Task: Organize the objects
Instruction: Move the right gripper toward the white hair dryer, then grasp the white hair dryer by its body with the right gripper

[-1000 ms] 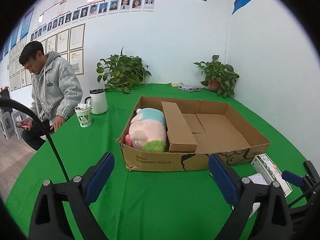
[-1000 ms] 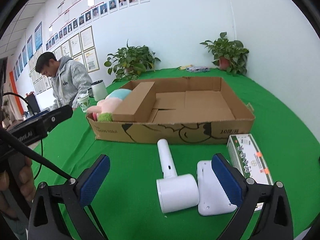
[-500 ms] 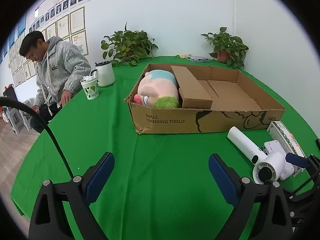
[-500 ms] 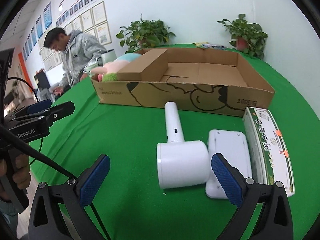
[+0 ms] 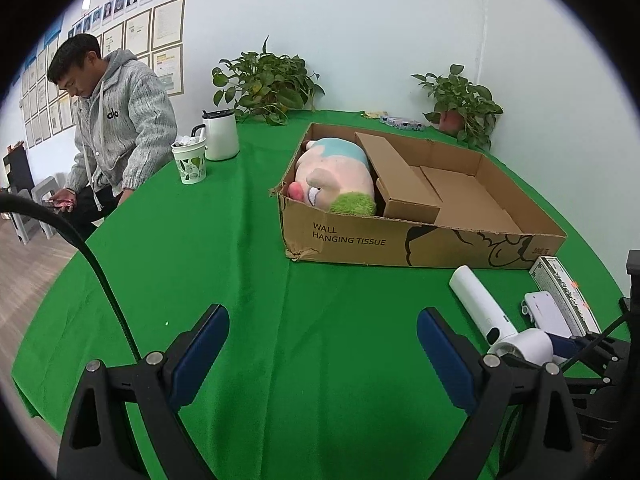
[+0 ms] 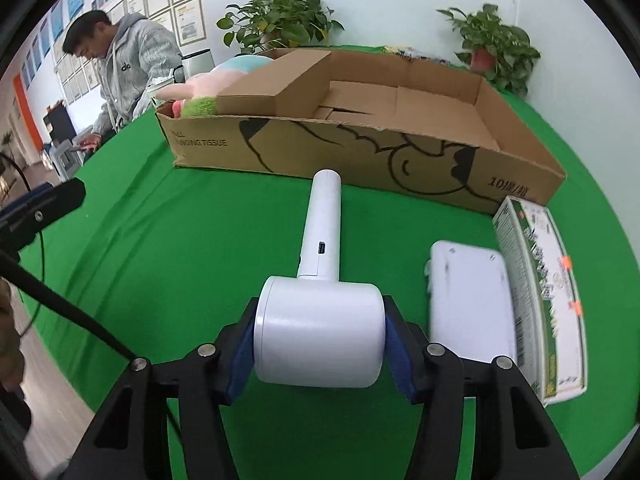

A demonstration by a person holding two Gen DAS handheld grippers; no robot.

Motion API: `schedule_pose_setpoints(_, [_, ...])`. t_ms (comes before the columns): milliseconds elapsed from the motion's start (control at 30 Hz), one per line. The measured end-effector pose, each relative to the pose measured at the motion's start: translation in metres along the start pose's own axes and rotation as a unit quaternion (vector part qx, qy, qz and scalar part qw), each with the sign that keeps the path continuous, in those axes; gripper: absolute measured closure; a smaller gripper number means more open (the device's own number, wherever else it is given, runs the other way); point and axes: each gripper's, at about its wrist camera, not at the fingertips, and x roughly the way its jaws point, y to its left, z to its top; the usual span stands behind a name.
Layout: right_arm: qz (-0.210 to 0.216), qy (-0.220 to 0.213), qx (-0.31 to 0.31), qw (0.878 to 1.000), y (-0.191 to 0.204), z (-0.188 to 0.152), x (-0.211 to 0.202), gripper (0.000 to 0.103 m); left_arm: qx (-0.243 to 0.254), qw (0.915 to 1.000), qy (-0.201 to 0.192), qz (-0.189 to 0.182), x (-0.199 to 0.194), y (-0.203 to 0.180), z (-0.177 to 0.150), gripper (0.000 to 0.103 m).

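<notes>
A white handheld device (image 6: 320,288) with a round head and a long handle lies on the green tablecloth in front of a cardboard box (image 6: 360,148). My right gripper (image 6: 320,344) is shut on its round head, blue pads against both ends. The device also shows in the left wrist view (image 5: 492,316). My left gripper (image 5: 320,352) is open and empty above the cloth, left of the device. The box (image 5: 400,240) holds a plush toy (image 5: 336,176) at its left end and a smaller carton (image 5: 400,184) beside it.
A flat white device (image 6: 472,300) and a green-and-white packet (image 6: 548,292) lie right of the held device. A paper cup (image 5: 190,162) and a white mug (image 5: 220,136) stand at the far left. Two potted plants (image 5: 264,84) stand at the back. A man (image 5: 116,120) sits at the left.
My right gripper has moved forward and down onto the white device and closed on its head. The left gripper has drawn back and stayed open.
</notes>
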Motion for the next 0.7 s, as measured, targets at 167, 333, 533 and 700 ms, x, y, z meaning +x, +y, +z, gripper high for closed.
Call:
schedule_pose_setpoints(167, [0.061,0.022,0.029,0.997,0.026,-0.002,-0.002,0.038,-0.048,0.9921,0.054,-0.102,0.02,0.01,0.008,0.008])
schedule_pose_setpoints(333, [0.064,0.018,-0.002,0.998,0.054,-0.011,-0.004,0.026,-0.081,0.9681,0.129,-0.199,0.054,0.003,0.013,0.008])
schedule_pose_setpoints(533, [0.047,0.008,-0.006,0.999,0.054,-0.014,-0.004,0.028,-0.09,0.938,0.193,-0.273,0.094,-0.031,0.014,0.011])
schedule_pose_setpoints(700, [0.047,0.003,0.005,0.999,0.053,-0.013,0.0,0.038,-0.069,0.9221,0.247,-0.29,0.116,-0.058,0.008,0.021])
